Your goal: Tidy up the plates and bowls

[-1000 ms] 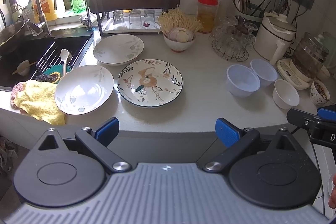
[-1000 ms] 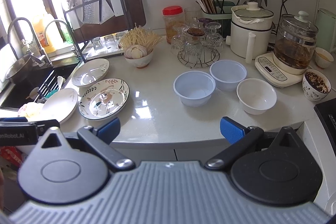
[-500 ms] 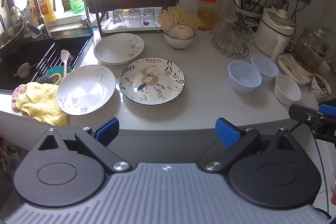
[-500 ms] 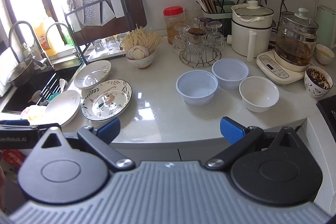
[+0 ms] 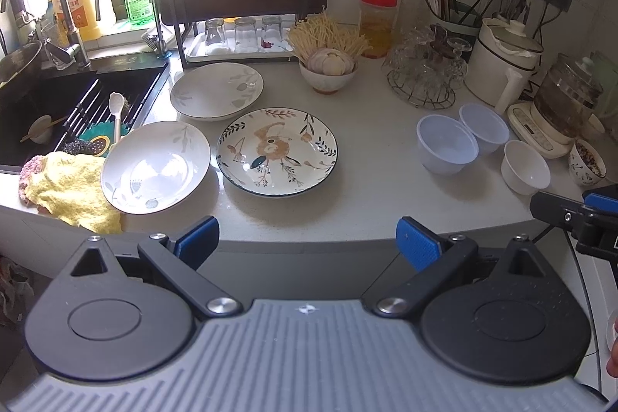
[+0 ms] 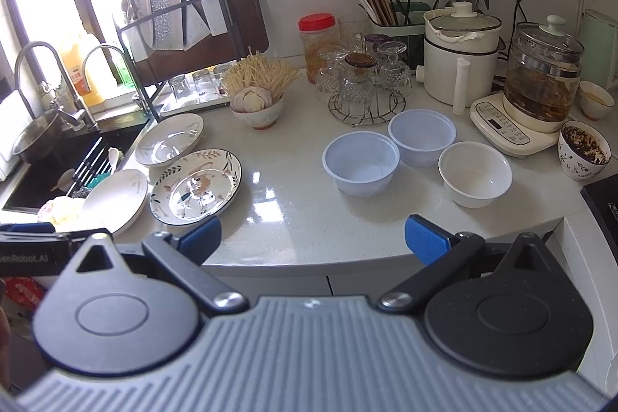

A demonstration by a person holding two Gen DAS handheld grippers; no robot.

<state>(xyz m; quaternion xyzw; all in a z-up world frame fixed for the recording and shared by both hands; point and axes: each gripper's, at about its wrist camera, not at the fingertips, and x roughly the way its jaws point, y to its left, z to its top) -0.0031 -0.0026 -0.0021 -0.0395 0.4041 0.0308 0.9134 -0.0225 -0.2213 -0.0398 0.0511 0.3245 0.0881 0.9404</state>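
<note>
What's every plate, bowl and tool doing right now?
Left tool: open, holding nothing.
Right tool: open, holding nothing.
Patterned plate: flat on counter, empty.
White plate by the cloth: empty, edge over the yellow cloth.
Far white plate: empty.
Three white bowls: upright, empty, unstacked.
Garlic bowl: full.

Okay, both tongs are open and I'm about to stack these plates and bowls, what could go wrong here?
1. The white plate nearest the sink lies partly on the yellow cloth near the counter edge; a nudge may tip or slide it off.
2. The three empty bowls sit packed together, so gripping one may knock its neighbours.
3. The glass kettle and the filled cup stand just beyond the bowls; a wide swing of the right tongs could hit them.
</note>
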